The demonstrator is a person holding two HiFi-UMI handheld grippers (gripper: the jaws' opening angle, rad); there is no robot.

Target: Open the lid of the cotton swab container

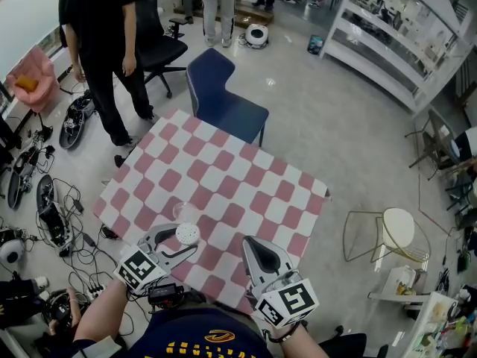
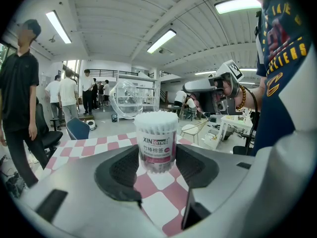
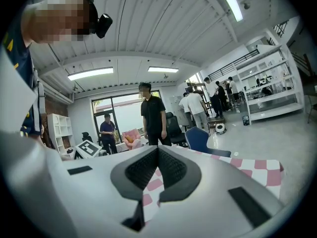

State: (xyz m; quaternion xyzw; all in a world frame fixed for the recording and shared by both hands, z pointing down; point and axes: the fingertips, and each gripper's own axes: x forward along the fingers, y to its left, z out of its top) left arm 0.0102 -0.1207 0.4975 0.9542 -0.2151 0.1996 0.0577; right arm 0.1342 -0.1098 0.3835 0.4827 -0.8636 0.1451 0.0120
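The cotton swab container (image 1: 186, 234) (image 2: 156, 143), a clear tub with a pink label and packed white swabs, stands near the front left of the pink-and-white checked table (image 1: 246, 177). My left gripper (image 1: 184, 239) (image 2: 157, 165) is shut on it, a pad against each side. A clear lid (image 1: 185, 213) (image 2: 124, 100) is tipped up just behind the tub; I cannot tell whether it is still attached. My right gripper (image 1: 251, 246) (image 3: 158, 155) hovers over the table's front edge to the right, shut with nothing between its pads.
A blue chair (image 1: 223, 99) stands at the table's far side. A person in black (image 1: 104, 43) stands at the far left by a black office chair (image 1: 160, 47). Cables and gear (image 1: 52, 215) litter the floor at left. A white stool (image 1: 395, 230) is at right.
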